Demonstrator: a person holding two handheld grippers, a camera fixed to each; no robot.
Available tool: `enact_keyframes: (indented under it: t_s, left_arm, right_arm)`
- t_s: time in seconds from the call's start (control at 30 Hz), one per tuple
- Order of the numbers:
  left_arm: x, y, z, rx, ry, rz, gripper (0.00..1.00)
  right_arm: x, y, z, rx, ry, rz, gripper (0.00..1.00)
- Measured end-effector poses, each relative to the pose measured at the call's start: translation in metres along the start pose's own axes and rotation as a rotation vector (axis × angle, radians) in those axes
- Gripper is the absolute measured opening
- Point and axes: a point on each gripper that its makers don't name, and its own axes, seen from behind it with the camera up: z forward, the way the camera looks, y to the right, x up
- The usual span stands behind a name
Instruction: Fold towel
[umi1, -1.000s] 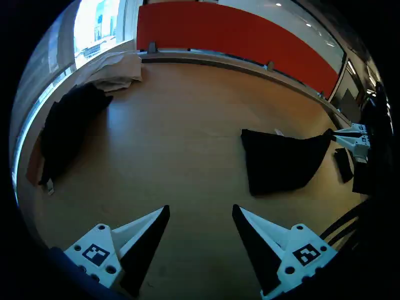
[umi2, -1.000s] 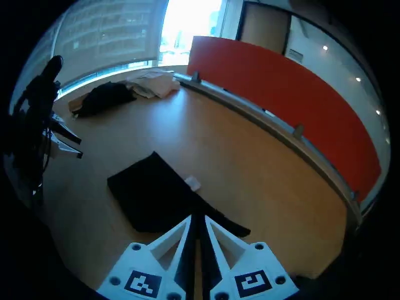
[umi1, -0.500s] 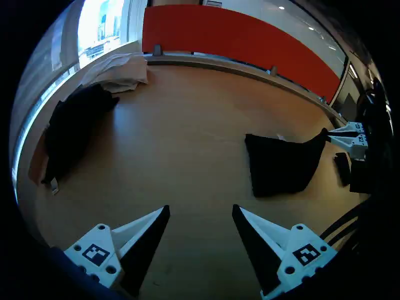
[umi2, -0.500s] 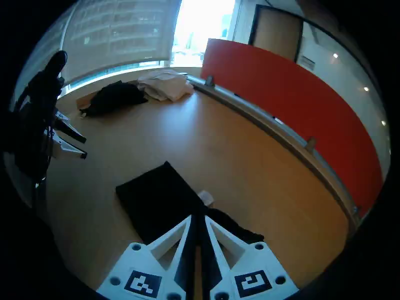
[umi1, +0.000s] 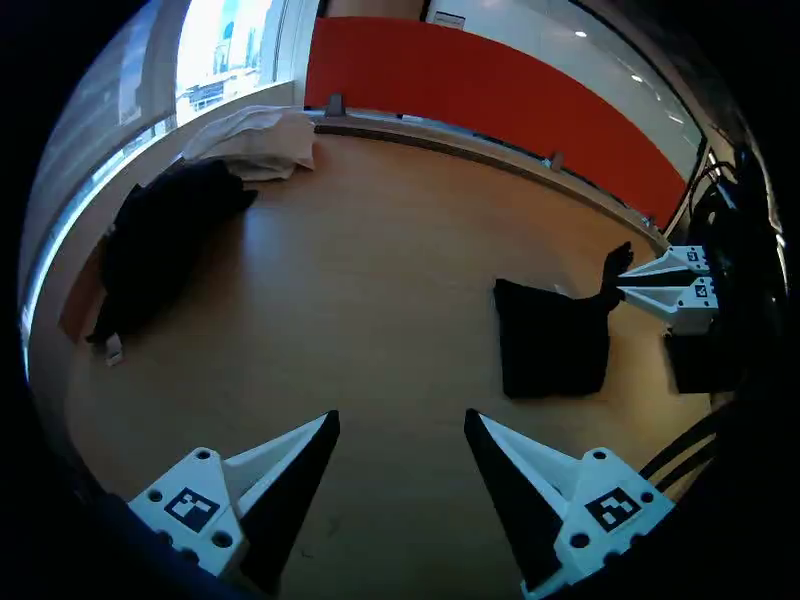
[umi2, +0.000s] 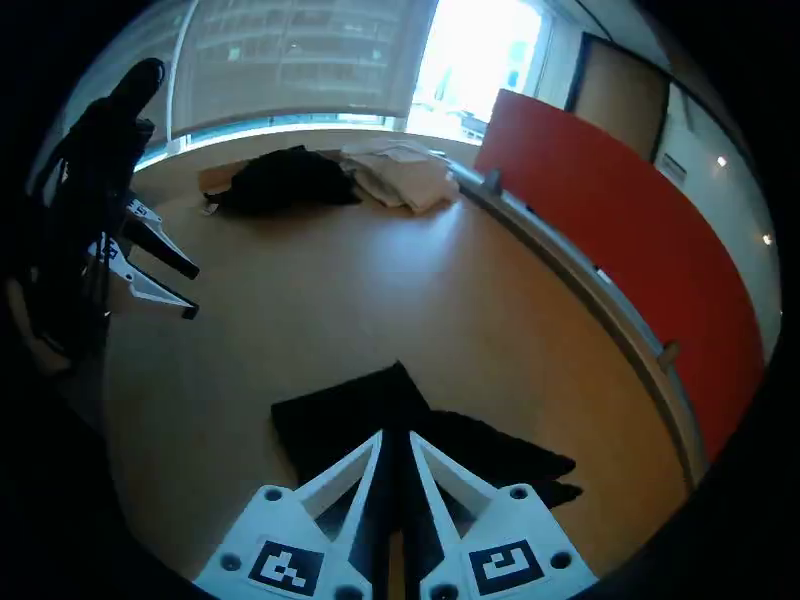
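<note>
While our right gripper (umi2: 396, 437) is clamping its fingers together on a corner of the black cloth towel (umi1: 552, 340), we are carrying that corner farther across than a second ago. The towel is now looking narrower on the light wooden table (umi1: 380, 260). Our left gripper (umi1: 400, 415) is hovering above bare wood, fingers spread apart, holding nothing.

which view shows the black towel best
The left gripper view: the whole black towel lies in the open on the wooden table, one corner pinched by the right gripper. The right gripper view sees it close up, but that gripper's own fingers cover its middle.
</note>
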Motion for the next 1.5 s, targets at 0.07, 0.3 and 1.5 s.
enact_keyframes:
  t_s: [0.07,0.3,1.5]
  left_arm:
    - [-0.001,-0.001,-0.002,0.004,0.004,-0.01,0.93]
    - [-0.009,-0.006,-0.007,0.014,0.006,-0.036,0.93]
    - [-0.011,-0.001,-0.004,0.017,0.002,-0.047,0.93]
  right_arm:
    - [0.003,-0.009,0.008,0.02,-0.004,-0.012,0.04]
    - [-0.008,-0.053,0.043,0.12,-0.049,-0.037,0.04]
    - [-0.064,-0.05,0.026,0.094,-0.12,0.078,0.63]
